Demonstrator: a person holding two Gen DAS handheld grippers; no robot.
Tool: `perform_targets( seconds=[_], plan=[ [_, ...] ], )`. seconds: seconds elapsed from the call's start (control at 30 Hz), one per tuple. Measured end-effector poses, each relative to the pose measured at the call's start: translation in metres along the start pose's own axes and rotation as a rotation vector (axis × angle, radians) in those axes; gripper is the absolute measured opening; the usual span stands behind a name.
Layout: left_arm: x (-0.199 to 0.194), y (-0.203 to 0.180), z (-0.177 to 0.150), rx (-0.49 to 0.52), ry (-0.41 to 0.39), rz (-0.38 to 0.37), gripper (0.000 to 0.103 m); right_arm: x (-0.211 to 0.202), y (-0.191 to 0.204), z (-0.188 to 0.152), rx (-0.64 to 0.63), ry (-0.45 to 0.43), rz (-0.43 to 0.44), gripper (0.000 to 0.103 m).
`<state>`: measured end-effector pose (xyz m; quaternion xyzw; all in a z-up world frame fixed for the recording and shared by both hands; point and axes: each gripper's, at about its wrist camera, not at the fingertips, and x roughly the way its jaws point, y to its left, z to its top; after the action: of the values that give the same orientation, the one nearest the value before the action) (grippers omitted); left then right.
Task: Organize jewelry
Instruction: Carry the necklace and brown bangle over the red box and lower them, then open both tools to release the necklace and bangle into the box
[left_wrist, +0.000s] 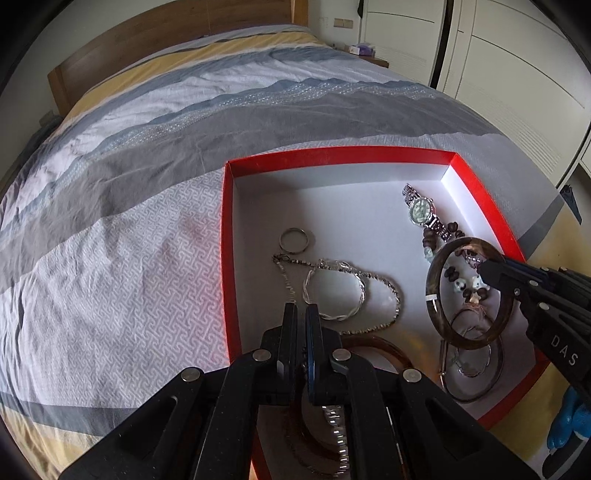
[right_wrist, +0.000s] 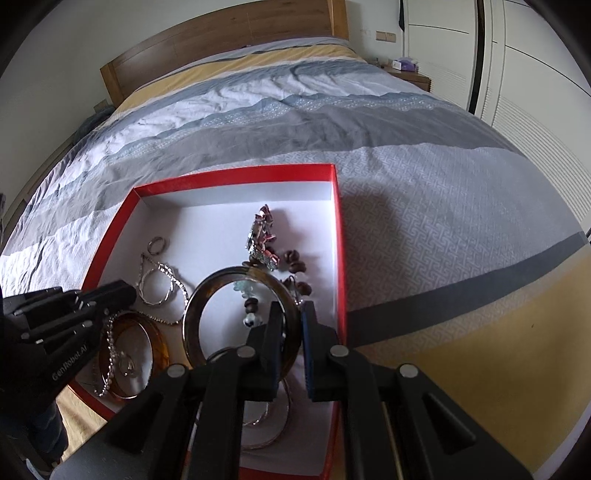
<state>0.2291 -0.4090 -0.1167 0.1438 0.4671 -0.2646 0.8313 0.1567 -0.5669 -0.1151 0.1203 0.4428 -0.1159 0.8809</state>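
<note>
1. One red box (left_wrist: 480, 192), white inside, lies on the bed (left_wrist: 129, 221) and carries the jewelry.
2. Right hand-held gripper (right_wrist: 291, 332) is clamped on one dark brown bangle (right_wrist: 195, 306), lifted above the box floor.
3. Left hand-held gripper (left_wrist: 301, 314) has its jaws nearly touching; whether it grips anything I cannot tell.
4. Counted in the box: one watch (left_wrist: 421, 210), one key ring (left_wrist: 293, 239), one twisted silver bracelet (left_wrist: 332, 291), one amber bangle (right_wrist: 159, 339), one beaded strand (right_wrist: 295, 266).

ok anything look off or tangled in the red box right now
Mostly in order. Everything sits inside the red box, nothing spilled. The beaded bracelet lies partly over the watch strap, and the thin chain crosses the twisted silver bangle, so those could snag. No visible damage.
</note>
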Motion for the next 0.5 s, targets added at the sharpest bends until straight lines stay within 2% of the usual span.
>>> perform_targets(
  seconds=[0.1,0.27,0.33,0.37,0.43,0.5],
  plan=[
    [-0.001,-0.001,-0.002,0.001,0.001,-0.002,0.006,-0.001,0.000,0.000,-0.002,0.004,0.001,0.010],
    [-0.008,-0.001,-0.004,-0.001,-0.007,-0.002,0.017,-0.006,0.000,-0.003,0.003,0.010,0.006,0.011],
    [-0.012,-0.001,-0.004,0.001,-0.012,-0.003,0.025,-0.011,0.001,-0.004,-0.001,0.005,0.002,0.012],
    [-0.015,-0.002,-0.004,0.004,-0.015,-0.005,0.027,-0.013,0.001,-0.004,-0.001,0.002,0.001,0.013],
    [-0.020,-0.003,-0.004,0.007,-0.023,-0.006,0.034,-0.020,0.000,-0.004,0.003,-0.008,-0.007,0.024],
    [-0.027,-0.003,-0.005,0.009,-0.031,-0.010,0.036,-0.029,-0.001,-0.004,0.012,-0.018,-0.001,0.026]
  ],
)
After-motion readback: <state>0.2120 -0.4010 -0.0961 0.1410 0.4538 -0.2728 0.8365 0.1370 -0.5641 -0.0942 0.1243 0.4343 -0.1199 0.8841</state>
